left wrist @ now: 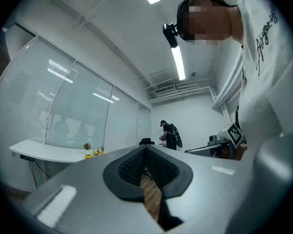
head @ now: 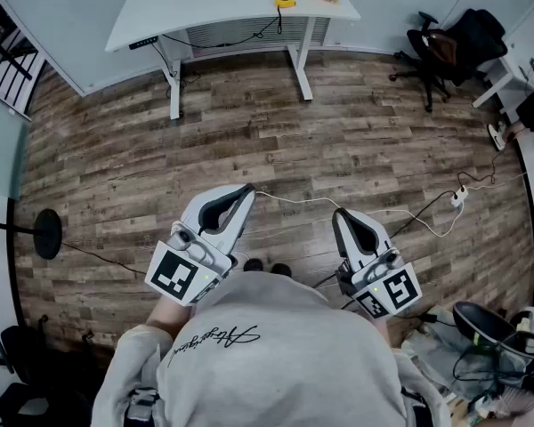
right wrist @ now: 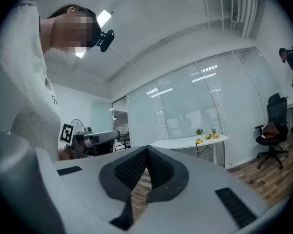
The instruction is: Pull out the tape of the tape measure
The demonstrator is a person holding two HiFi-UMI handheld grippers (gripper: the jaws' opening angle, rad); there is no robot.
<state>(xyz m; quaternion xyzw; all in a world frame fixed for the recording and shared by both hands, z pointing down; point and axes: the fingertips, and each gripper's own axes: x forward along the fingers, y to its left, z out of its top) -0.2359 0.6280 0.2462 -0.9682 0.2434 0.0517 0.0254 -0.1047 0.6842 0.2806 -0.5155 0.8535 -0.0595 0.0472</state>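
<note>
Tape measure [head: 285, 1], yellow, lies on the white counter [head: 205, 12], far ahead of both tools and well apart from them, touched by neither. Left tool [head: 246, 188]: jaws pressed together, nothing between them, held about level over the wood floor [head: 249, 132]. Right tool [head: 338, 212]: jaws likewise pressed together and empty, beside the left tool and pointing the same way. Black chair [head: 436, 47] stands far ahead, to the right of the right tool.
</note>
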